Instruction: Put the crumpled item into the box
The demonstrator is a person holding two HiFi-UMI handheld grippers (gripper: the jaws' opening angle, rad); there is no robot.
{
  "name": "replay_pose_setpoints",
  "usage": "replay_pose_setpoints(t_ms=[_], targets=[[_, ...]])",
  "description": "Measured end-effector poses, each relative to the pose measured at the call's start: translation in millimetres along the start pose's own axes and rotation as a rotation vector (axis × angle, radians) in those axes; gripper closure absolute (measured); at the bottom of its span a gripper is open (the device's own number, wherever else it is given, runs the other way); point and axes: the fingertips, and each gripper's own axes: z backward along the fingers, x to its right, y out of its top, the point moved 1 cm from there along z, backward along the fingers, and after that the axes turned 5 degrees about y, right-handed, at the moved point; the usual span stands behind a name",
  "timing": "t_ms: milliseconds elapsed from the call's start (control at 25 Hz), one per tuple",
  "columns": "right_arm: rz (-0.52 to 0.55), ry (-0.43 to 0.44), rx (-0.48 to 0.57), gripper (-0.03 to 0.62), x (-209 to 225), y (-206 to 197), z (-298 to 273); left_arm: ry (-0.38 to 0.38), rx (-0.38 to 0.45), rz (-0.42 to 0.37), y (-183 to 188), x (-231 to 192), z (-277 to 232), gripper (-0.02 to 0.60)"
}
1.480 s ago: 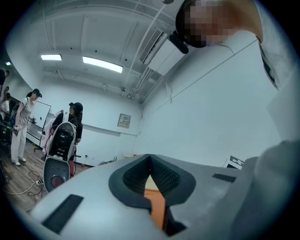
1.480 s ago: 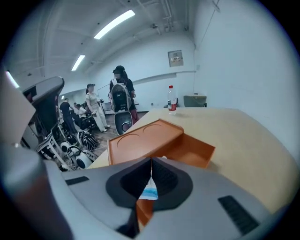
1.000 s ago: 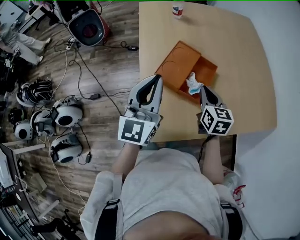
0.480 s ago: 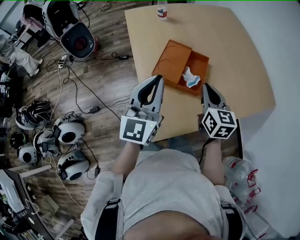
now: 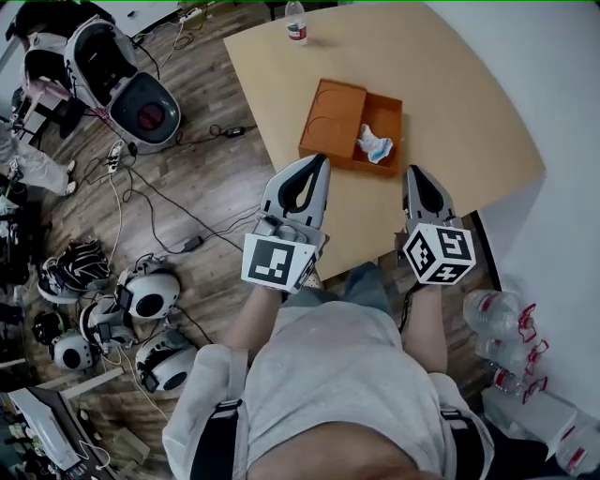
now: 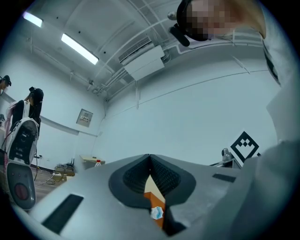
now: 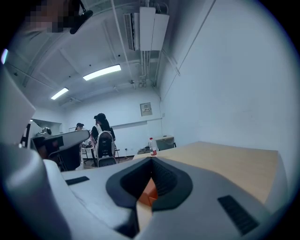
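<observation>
Finishing looks like the only step left. The wad [image 5: 375,145] lies inside the box [image 5: 330,117], in its right half, so the task reads as good as done. Don't reach back in.

Both tongs are clenched on nothing. The left gripper [image 5: 319,161] has its jaws pressed together and empty. The right gripper [image 5: 412,172] is the same, tips meeting with nothing between. Both hover over the table [image 5: 450,84] near your edge, apart from the box.

If you move at all, draw straight back and up with the tips high. That way you don't clip the box rim or shove it toward the bottle [image 5: 296,22] at the far corner. Only reach in if the wad springs over the wall. In that case open wide first, pinch it from above at its middle, and drop it deeper.

The wad is small, white with a blue patch, creased and lumpy. It looks like thin paper or a wrapper, so probably light, squashy and likely to unfold a bit. It sits toward the near end of the right half, close to the divider; you can't tell if it touches. The left half of the box is bare, with a ring mark on it.
</observation>
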Motion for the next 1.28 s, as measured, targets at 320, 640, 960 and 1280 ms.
replay_pose_setpoints(t_ms=[320,640,960,1280], targets=[[0.035,-0.04,0.07,0.583,-12,12,21,-0.055,0.004,0.004,1,8,5,0.568],[0.057,-0.029,0.125,0.583,-18,32,44,-0.06,0.028,0.003,16,25,7,0.568],[0.096,-0.033,0.148,0.583,-23,42,89,-0.06,0.047,-0.003,32,54,29,0.568],[0.1,-0.043,0.159,0.583,-33,33,141,-0.053,0.044,-0.012,38,84,66,0.568]])
